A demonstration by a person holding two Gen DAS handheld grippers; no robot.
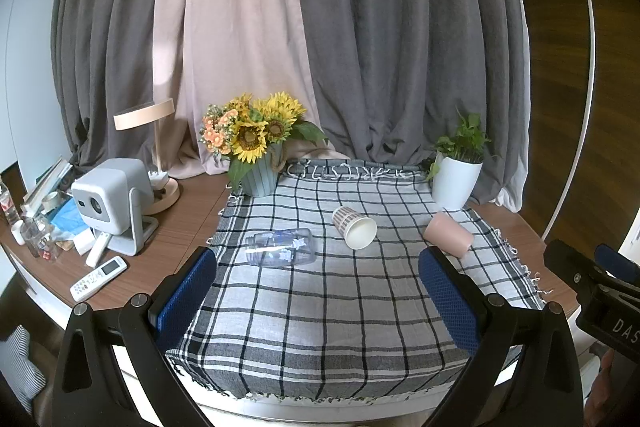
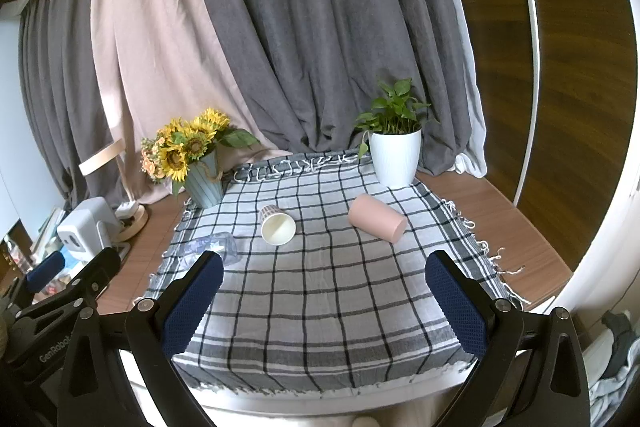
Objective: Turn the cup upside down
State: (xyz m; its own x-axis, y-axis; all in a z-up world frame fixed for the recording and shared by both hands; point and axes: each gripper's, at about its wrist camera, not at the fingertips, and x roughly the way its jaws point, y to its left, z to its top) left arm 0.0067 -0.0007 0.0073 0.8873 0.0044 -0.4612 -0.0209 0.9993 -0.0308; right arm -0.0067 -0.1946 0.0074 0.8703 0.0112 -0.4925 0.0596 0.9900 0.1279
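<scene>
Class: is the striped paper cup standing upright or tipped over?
Tipped over: the paper cup lies on its side on the checked cloth, open mouth facing the camera.

Sunflower vase (image 1: pixel 259 175), potted plant (image 2: pixel 395 155), projector (image 1: pixel 110 199)

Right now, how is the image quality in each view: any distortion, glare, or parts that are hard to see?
Left wrist view: strong fisheye bending at the edges, dark corners; the clear plastic jar shows faint glare and is hard to read against the checked cloth. Right wrist view: same bending; the paper cup and pink cup look sharp, lit softly with weak shadows.
</scene>
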